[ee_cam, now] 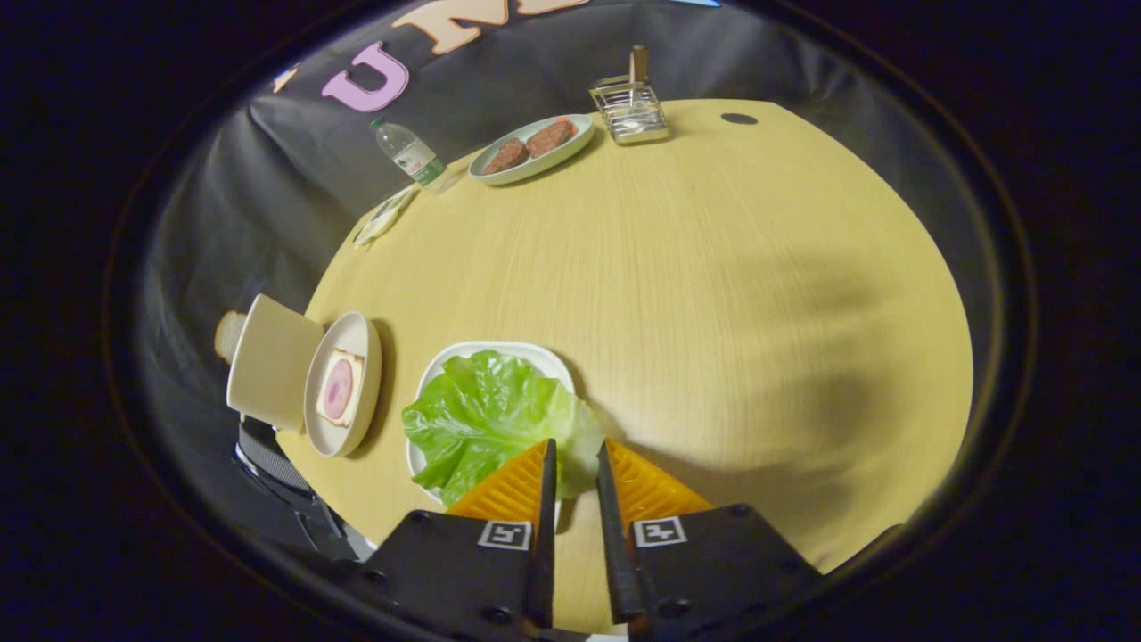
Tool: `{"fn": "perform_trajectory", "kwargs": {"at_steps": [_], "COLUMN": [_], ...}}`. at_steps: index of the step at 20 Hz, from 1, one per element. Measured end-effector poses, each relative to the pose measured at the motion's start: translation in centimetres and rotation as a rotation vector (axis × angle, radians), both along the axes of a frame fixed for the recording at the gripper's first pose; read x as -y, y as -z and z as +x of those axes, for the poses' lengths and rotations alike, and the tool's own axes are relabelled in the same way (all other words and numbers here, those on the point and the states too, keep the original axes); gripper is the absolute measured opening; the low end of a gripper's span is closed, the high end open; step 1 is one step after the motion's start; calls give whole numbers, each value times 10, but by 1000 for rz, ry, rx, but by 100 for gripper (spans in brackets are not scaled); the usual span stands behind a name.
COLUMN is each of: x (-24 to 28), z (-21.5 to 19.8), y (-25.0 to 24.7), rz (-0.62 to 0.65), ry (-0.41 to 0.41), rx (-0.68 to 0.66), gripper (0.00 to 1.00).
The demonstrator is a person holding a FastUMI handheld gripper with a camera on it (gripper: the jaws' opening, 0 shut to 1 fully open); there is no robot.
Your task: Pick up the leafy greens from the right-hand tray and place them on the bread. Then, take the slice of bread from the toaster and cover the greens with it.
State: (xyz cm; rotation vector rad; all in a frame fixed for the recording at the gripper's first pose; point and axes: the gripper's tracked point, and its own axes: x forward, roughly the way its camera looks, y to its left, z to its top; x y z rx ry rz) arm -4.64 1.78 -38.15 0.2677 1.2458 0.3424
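A big green lettuce leaf (486,419) lies on a white tray (481,349) just ahead of my fingers. The leaf's near right edge sits between the two fingertips, and my gripper (575,448) is closed to a narrow gap on it. Left of the tray a round plate (367,341) holds a slice of bread (357,364) topped with a pink round of meat. Beyond that plate stands a cream toaster (272,361), with the top of a bread slice (227,334) sticking out of its far side.
Across the wooden table (713,294) stand an oval plate (575,135) with two brown patties, a wire rack (628,109), a water bottle (410,153) and a small packet (383,217). The table's edge runs close by the toaster.
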Motion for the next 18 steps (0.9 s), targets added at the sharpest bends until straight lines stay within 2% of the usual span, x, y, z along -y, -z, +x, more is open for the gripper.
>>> {"fn": "perform_trajectory", "kwargs": {"at_steps": [1, 2, 6, 12, 18], "x": [1, -5, 0, -9, -25], "z": [0, -2, 2, 3, 5], "y": [2, 11, -9, -28, -74], "rz": [-5, 8, 9, 63, 126], "ry": [8, 20, 57, 73, 91], "rx": [-12, -17, -15, 3, 54], "gripper": [29, 24, 3, 4, 3]}}
